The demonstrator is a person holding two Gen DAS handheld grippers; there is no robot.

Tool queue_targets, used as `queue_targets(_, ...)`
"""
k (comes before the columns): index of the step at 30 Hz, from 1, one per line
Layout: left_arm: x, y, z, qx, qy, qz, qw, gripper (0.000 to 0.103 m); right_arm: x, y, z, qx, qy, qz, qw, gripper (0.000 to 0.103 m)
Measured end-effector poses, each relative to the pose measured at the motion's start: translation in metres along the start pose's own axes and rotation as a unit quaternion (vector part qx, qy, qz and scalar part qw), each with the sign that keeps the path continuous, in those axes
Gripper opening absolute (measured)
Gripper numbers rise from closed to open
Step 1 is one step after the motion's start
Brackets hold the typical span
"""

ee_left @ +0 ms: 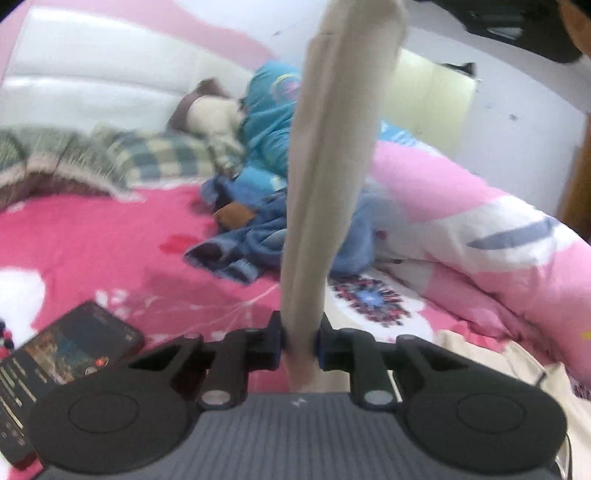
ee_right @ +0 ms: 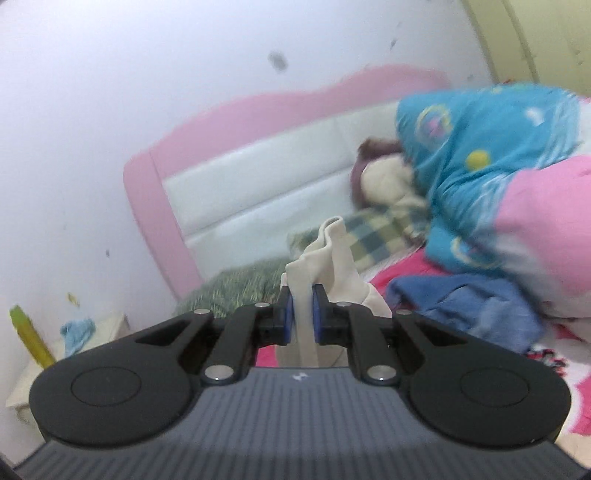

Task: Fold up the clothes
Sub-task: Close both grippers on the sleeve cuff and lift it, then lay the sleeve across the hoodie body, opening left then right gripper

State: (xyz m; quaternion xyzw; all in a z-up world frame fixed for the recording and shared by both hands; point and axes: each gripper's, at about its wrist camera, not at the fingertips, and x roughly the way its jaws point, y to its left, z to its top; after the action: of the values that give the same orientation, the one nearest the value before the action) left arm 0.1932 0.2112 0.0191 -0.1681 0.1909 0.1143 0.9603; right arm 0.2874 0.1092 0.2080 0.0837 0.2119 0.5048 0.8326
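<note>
A cream garment (ee_left: 325, 177) hangs stretched in a long band above the bed, running from the top of the left wrist view down into my left gripper (ee_left: 301, 341), which is shut on its lower end. In the right wrist view my right gripper (ee_right: 302, 314) is shut on another part of the cream garment (ee_right: 338, 258), whose bunched edge sticks up past the fingertips. A dark device, seemingly the other gripper, shows at the top right corner (ee_left: 517, 26) of the left wrist view.
The bed has a pink sheet (ee_left: 92, 236). A phone (ee_left: 70, 354) lies at its near left. Crumpled blue clothes (ee_left: 258, 236) sit mid-bed, with a blue quilt (ee_right: 480, 158), a pink quilt (ee_left: 480, 229), a plaid pillow (ee_left: 159, 155) and a pink-white headboard (ee_right: 258, 177) behind. A nightstand (ee_right: 66, 343) stands left.
</note>
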Motion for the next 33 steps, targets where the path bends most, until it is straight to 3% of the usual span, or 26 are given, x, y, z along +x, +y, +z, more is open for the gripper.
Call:
queue_targets(5, -0.024, -0.033, 0.002, 0.068, -0.022, -0.028, 0.9971, 0.014, -0.088, -0.011, -0.012, 0.017, -0.068, -0.037, 0.997, 0.009)
queue_targets(10, -0.044, -0.081, -0.015, 0.173, -0.038, -0.059, 0.9825, 0.012, -0.164, -0.021, -0.043, 0.043, -0.125, -0.085, 0.988, 0.009)
queue_targets(14, -0.057, -0.111, -0.04, 0.269, -0.044, -0.084, 0.9584, 0.012, -0.222, -0.028, -0.082, 0.063, -0.158, -0.134, 0.976, 0.009)
queue_targets(18, -0.065, -0.134, -0.067, 0.343, -0.023, -0.112, 0.9323, 0.013, -0.268, -0.041, -0.135, 0.109, -0.171, -0.185, 0.962, 0.009)
queue_targets(25, -0.07, -0.161, -0.116, 0.441, 0.013, -0.139, 0.8866, 0.013, -0.313, -0.083, -0.237, 0.24, -0.162, -0.256, 0.922, 0.009)
queue_targets(29, -0.075, -0.163, -0.134, 0.476, 0.036, -0.136, 0.8683, 0.019, -0.32, -0.1, -0.288, 0.314, -0.145, -0.259, 0.902, 0.009)
queue_targets(31, -0.078, -0.16, -0.137, 0.482, 0.051, -0.138, 0.8638, 0.023, -0.323, -0.103, -0.304, 0.335, -0.141, -0.256, 0.896, 0.009)
queue_targets(33, -0.087, -0.157, -0.137, 0.476, 0.067, -0.144, 0.8649, 0.031, -0.328, -0.099, -0.31, 0.343, -0.144, -0.25, 0.894, 0.009)
